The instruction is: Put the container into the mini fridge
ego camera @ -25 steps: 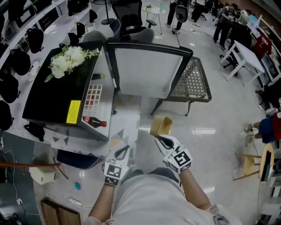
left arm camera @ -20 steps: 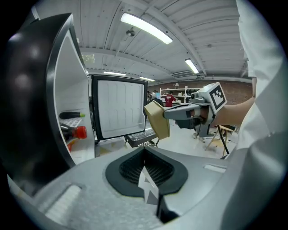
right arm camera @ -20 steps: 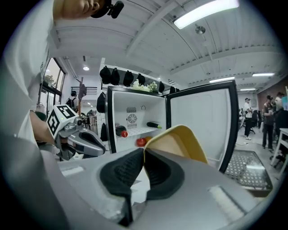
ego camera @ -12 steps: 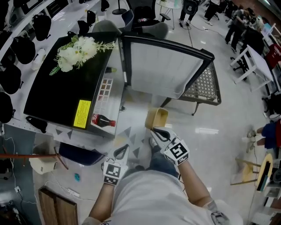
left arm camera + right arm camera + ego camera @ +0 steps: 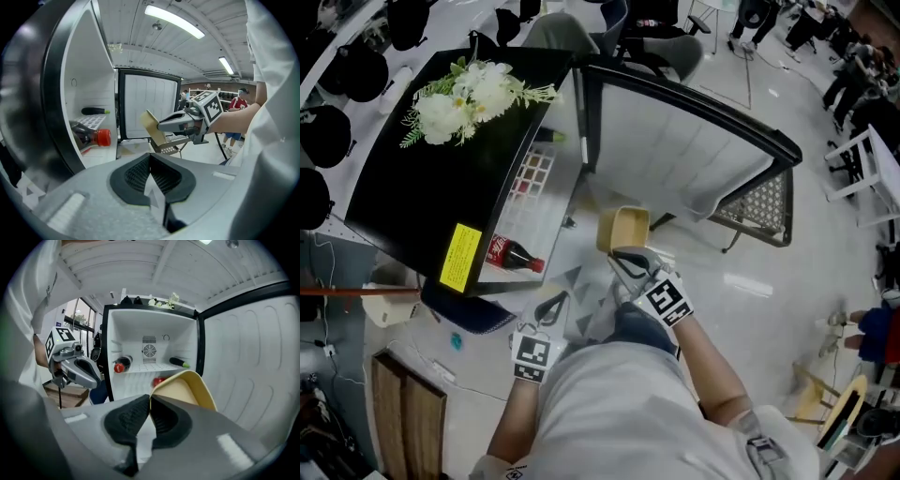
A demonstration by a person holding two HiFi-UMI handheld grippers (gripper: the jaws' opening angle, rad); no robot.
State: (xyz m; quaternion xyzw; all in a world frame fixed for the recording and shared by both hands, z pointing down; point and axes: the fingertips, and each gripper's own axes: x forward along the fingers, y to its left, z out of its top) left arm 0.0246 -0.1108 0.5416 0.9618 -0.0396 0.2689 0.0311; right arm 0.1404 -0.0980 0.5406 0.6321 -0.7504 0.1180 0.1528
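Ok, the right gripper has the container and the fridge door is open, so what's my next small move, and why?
Probably ease the right gripper forward toward the shelf. It pinches the container by its rim, the container hangs outside the open mini fridge, and bare shelf shows between the cola bottle and the dark bottle.

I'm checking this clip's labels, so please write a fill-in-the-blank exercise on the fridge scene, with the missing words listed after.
1. The tan container is held by its rim in the ____ one of the two hand-held grippers.
2. The door of the mini fridge stands ____.
3. The flowers lying on top of the fridge are ____.
4. The cola bottle on the fridge shelf has a ____ cap.

Missing words: right; open; white; red
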